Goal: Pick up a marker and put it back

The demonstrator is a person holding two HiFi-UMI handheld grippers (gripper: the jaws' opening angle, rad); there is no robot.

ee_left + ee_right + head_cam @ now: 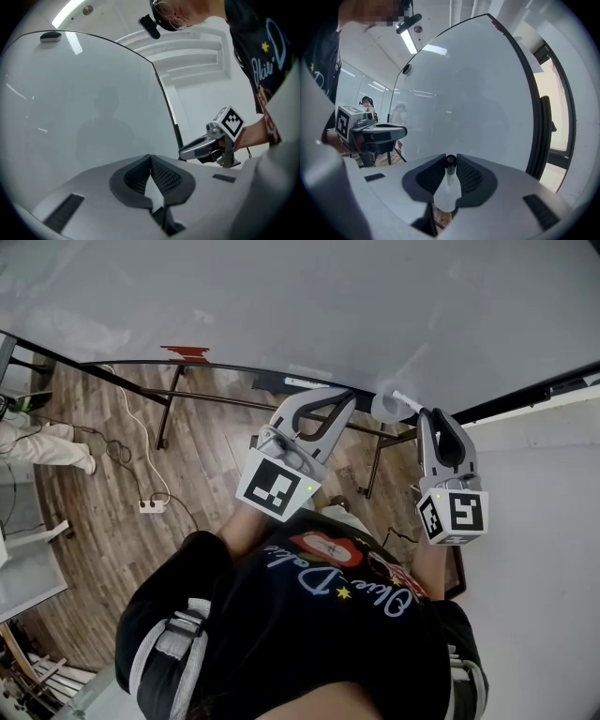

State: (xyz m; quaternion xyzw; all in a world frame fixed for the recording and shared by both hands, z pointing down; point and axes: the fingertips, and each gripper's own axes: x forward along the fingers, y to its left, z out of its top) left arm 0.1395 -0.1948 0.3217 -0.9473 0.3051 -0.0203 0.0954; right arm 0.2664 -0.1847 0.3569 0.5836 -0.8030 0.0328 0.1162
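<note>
Closest to the lens in the right gripper view, the ribbed black pads point(469, 177) of the right gripper point(450, 158) were clenched on the marker point(449, 174), pinching it near their tips. The marker's dark round end sat at the very front of the jaws, and its pale barrel ran down between the pads. Beyond the tips stood the whiteboard point(464, 89), glossy and unmarked, with its dark frame point(541, 126) curving down the right side. Whether the marker touched the board could not be told. In the head view this gripper was at the right, its tips close to the board's lower edge and its tag cube point(453, 515) at the end nearest the person's body.

The left gripper point(150, 157) had its own pads pressed together with nothing between them, the tips meeting in a thin seam. It too faced the whiteboard. The right gripper showed off to its right, near it but apart. In the head view the left gripper sat at about the same height as the right one, with its left cube point(278, 486) tilted toward the camera.

Further out, the person's dark T-shirt point(309, 615) with pale lettering filled the bottom of the head view. To the left, under the board's edge, lay the wooden floor point(103, 512), with a white power strip point(150, 506) and its cable trailing across it.
</note>
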